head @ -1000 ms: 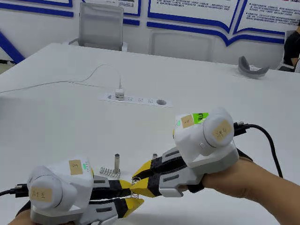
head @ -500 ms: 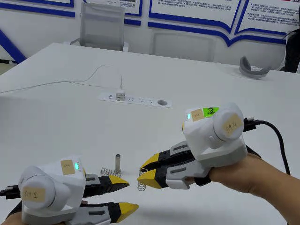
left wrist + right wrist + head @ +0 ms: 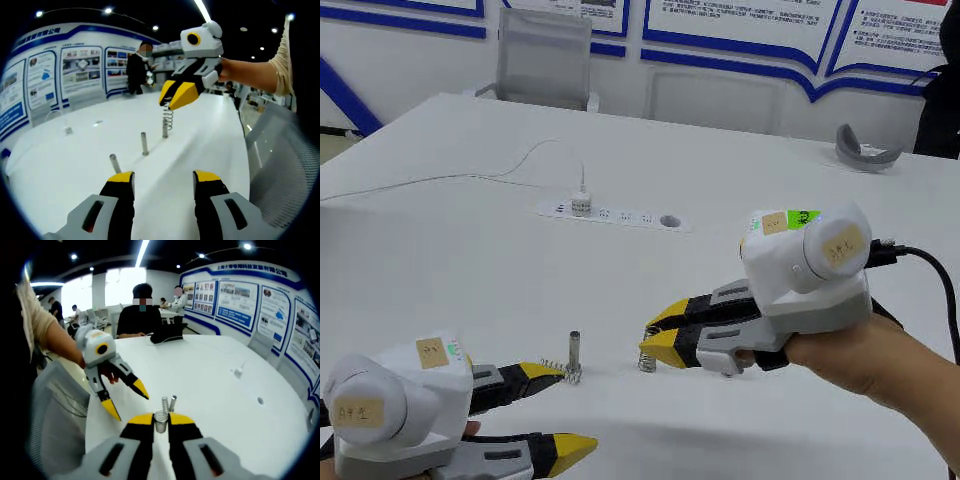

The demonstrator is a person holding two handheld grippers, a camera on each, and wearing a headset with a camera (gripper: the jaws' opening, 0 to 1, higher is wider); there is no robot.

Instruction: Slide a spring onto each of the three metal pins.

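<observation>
right gripper (image 3: pixel 654 346) pinches the thin coiled steel spring (image 3: pixel 168 117) upright, dead above the short grey metal pin (image 3: pixel 165 132); left gripper (image 3: pixel 163 176) hangs open

Yellow-tipped black fingers (image 3: pixel 668 349) (silver spring (image 3: pixel 167 119)), white table (image 3: pixel 470 250).

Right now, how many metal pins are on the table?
3, in a row in the left gripper view: near pin bare, middle pin bare, far pin beneath the spring held by the right gripper.
</observation>
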